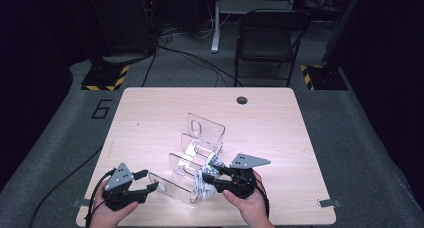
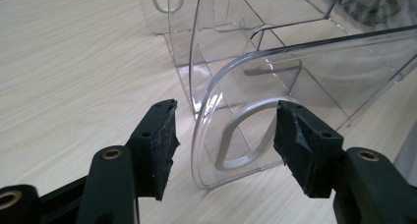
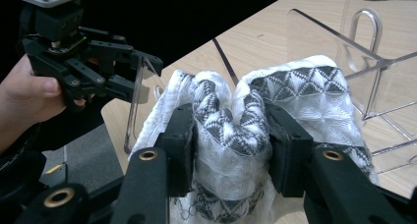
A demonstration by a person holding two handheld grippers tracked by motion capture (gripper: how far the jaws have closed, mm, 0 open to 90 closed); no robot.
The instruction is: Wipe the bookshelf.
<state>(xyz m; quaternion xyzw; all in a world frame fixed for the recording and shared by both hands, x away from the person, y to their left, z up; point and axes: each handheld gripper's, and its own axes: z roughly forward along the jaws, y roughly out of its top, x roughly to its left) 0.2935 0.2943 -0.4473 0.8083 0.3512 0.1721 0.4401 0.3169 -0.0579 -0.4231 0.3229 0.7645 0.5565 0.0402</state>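
Table [image 1: 150, 113] carries a clear acrylic organizer [image 1: 192, 158], its nearest divider standing between the spread jaws of the left gripper [image 2: 223, 135], pads off the plastic. Right gripper [image 3: 228, 140] pinches a folded black-and-white patterned cloth [image 3: 295, 91] beside the rack's near end. Steadying the divider first should let the fabric slide into a slot without snagging.

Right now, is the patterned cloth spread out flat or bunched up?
Bunched up: the right gripper squeezes the cloth into folds between its pads.
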